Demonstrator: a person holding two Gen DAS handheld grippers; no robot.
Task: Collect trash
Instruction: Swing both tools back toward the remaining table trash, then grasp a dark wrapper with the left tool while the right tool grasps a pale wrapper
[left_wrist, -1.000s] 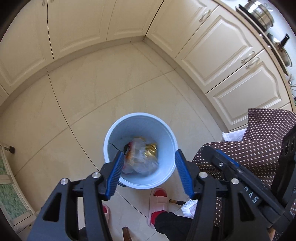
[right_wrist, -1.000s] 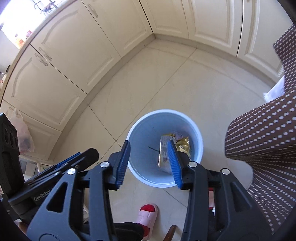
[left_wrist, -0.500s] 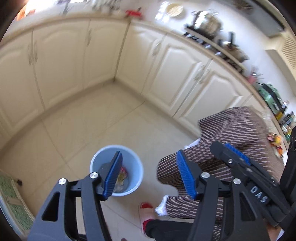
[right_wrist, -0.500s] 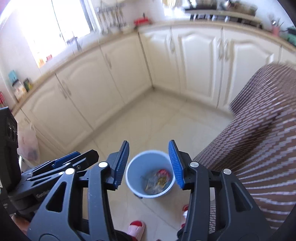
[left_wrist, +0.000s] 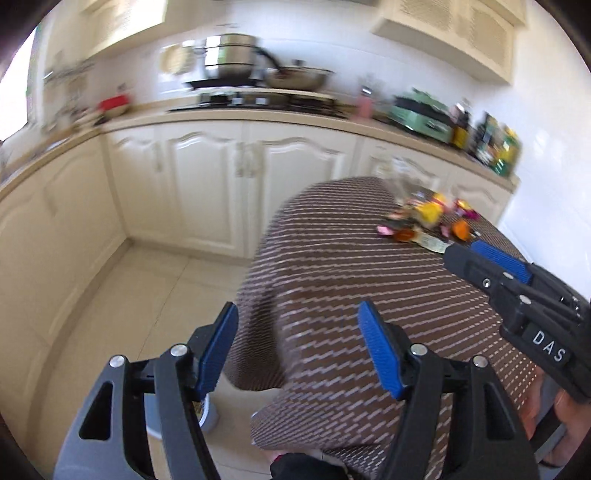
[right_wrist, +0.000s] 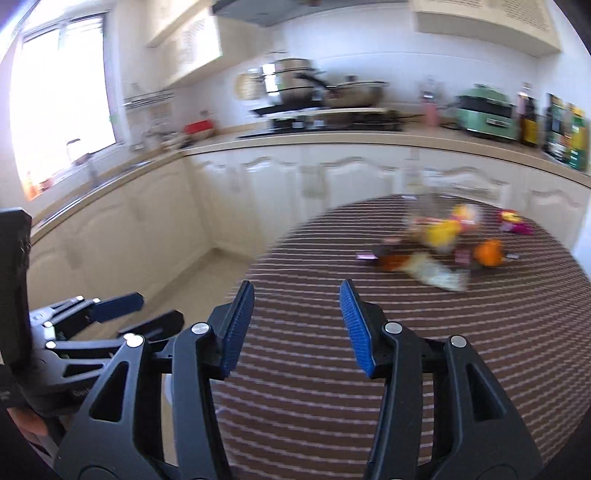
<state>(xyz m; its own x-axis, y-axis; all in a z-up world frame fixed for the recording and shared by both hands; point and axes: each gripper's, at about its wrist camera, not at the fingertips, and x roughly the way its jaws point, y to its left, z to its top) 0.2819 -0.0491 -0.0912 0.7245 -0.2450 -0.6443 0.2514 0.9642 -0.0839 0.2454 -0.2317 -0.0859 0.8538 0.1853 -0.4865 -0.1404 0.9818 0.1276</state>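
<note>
Left wrist view: the left gripper (left_wrist: 297, 347) hangs over the near edge of the brown striped tabletop (left_wrist: 351, 280), fingers wide apart and holding nothing. The trash (left_wrist: 424, 218), a blurred cluster of coloured wrappers, lies ahead and to the right, well apart from the fingers; no long axis can be made out. The right gripper (left_wrist: 484, 258) reaches in from the right, nearer the cluster. Part of the bin (left_wrist: 208, 413) shows on the floor at lower left. Right wrist view: the right gripper (right_wrist: 295, 325) is above the tabletop (right_wrist: 314, 387), fingers apart and empty, touching nothing. The trash (right_wrist: 443, 243) sits ahead and to the right. Judgement: the right gripper is better placed to take the next piece
</note>
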